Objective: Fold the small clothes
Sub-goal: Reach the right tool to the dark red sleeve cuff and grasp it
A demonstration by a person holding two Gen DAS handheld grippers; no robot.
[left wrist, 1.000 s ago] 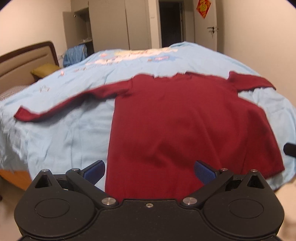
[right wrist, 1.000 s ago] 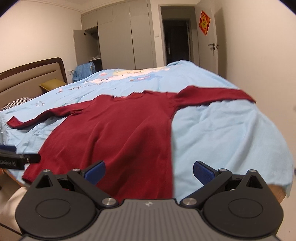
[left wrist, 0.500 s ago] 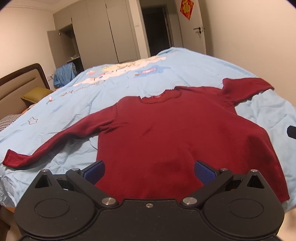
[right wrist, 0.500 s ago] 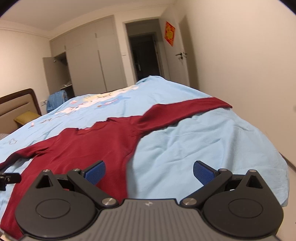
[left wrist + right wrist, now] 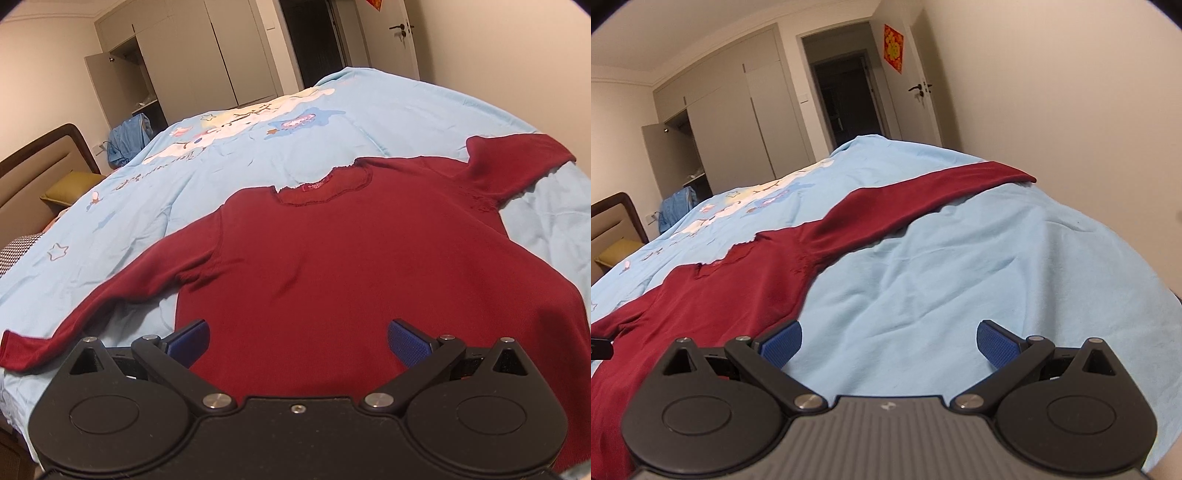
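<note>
Bed (image 5: 424, 122) covered by a light blue sheet (image 5: 960, 280) with cartoon print at the far end. Dark red sweater (image 5: 351, 266) lies flat on the sheet, neck far, both sleeves spread left and right. Yellow pillow (image 5: 70, 186) at far left by the headboard (image 5: 33, 162).

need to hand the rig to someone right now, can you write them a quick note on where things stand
Left gripper: open, empty, above the lower body of the red sweater.
Right gripper: open, empty, over bare blue bedspread just right of the sweater's body.
Sweater: spread flat on the bed, collar away from you, both sleeves stretched out to the sides; the right sleeve runs toward the far right edge of the bed.
Done: sweater laid out, nothing folded.
Left: the whole fold. Probably bring each sleeve in across the body first, then fold the body.
</note>
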